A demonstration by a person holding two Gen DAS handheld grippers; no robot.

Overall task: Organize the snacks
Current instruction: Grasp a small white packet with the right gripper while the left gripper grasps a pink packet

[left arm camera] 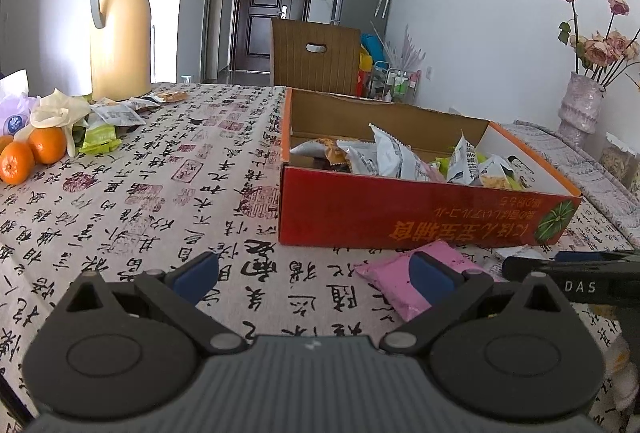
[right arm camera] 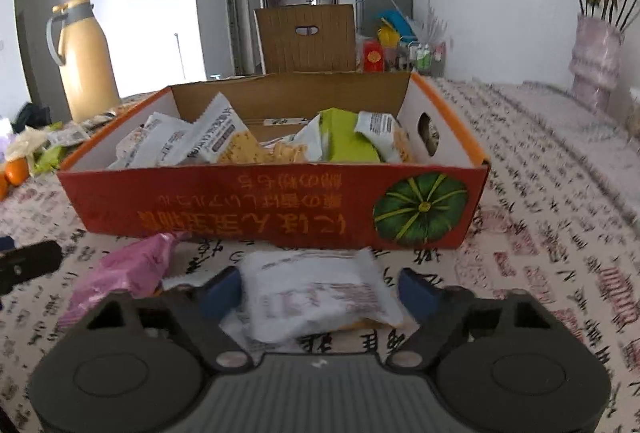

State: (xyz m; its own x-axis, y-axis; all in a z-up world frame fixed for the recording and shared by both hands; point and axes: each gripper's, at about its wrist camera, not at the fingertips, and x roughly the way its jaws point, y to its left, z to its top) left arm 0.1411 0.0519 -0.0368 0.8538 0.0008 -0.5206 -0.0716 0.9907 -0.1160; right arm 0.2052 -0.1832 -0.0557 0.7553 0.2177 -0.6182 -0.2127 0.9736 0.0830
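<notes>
"DAS" on right gripper [left arm camera: 576,275]; red box [right arm camera: 280,209] lettering upside down.

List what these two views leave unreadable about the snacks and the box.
- Box bottom layer: both views, hidden by piled packets.
- White packet label: right wrist view, motion blur.
- Pink packet near end: left wrist view, behind a pad.

The open box [right arm camera: 276,201] stands on the counter [left arm camera: 160,193] with snack packets [right arm camera: 224,141] lying inside it. Just before the box's near wall lie a flat packet [right arm camera: 320,293] and, to that packet's left, a second packet [right arm camera: 128,269]. Well left of the box sit more packets [left arm camera: 116,113] and oranges [left arm camera: 32,153], with a jug [left arm camera: 120,29] behind them; a vase [left arm camera: 580,109] stands right of the box, and a chair [left arm camera: 316,53] behind it.
</notes>
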